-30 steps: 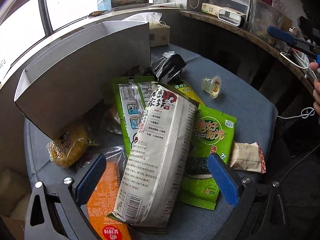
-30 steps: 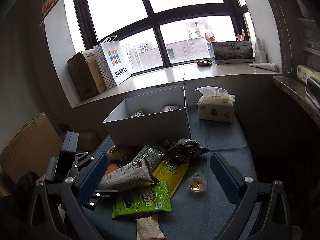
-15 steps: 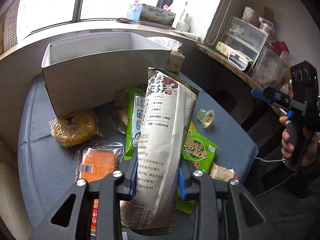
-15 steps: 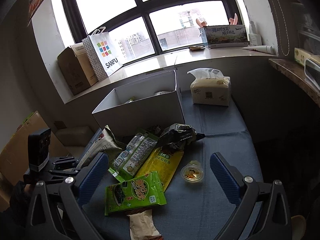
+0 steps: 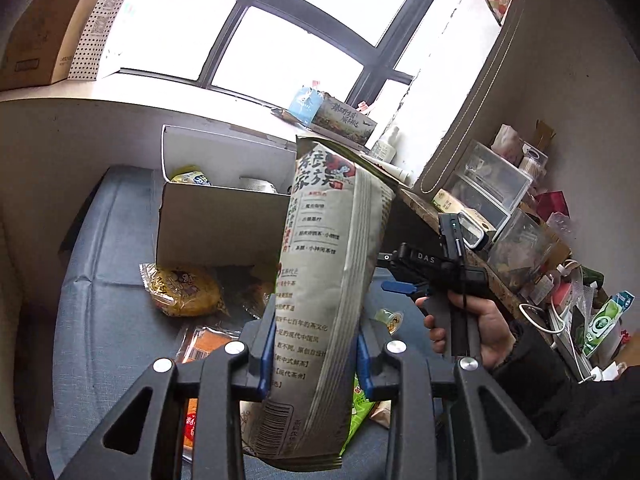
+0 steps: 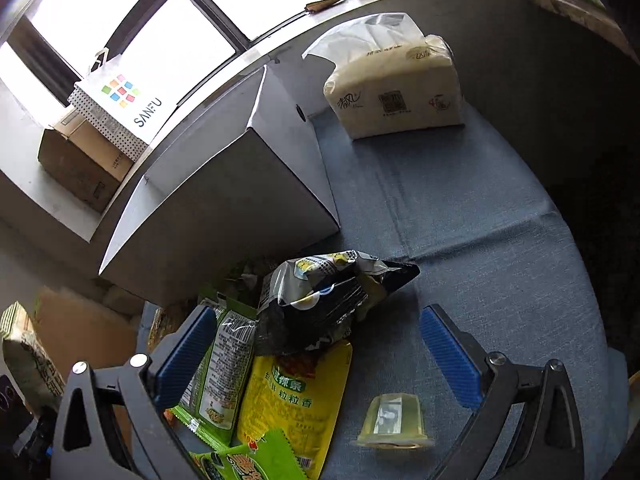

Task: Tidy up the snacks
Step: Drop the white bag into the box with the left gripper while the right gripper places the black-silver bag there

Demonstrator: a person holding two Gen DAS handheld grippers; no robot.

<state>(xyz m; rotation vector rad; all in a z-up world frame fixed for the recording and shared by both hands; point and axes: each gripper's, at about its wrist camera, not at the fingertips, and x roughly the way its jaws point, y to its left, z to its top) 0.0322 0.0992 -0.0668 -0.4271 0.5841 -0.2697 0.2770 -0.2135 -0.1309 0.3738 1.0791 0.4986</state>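
You're early in the job, most of it left. Your left gripper (image 5: 316,354) is clamped on the tall grey-white snack bag (image 5: 328,300), pads squeezing its lower half, bag upright and off the blue cloth (image 5: 104,280), hanging just short of the white box (image 5: 216,228). That box is the likely drop spot: it sits at the far side of the cloth under the window sill, and in the left wrist view at least two packets already lie inside, one yellowish (image 5: 191,178) and one silvery (image 5: 258,184), so a little sorting is done. The held bag isn't over the box opening yet. Your right gripper (image 6: 320,356) is wide open, holding nothing, pointing down over the pile with the crumpled black-and-silver packet (image 6: 324,300) between its fingers but not pinched; I'd guess that's the next pick. Loose on the cloth: a yellow packet (image 6: 292,396) under the black one, a long green packet (image 6: 224,364) to its left, another green seaweed packet (image 6: 256,460) at the near edge, a small jelly cup (image 6: 390,424) on the right, a yellow bun in clear wrap (image 5: 184,290) against the near box wall, and an orange packet (image 5: 200,348) beside it. The tissue pack (image 6: 394,84) at the far right isn't a snack; probably stays put. Roughly seven items to go, counting the one in hand.
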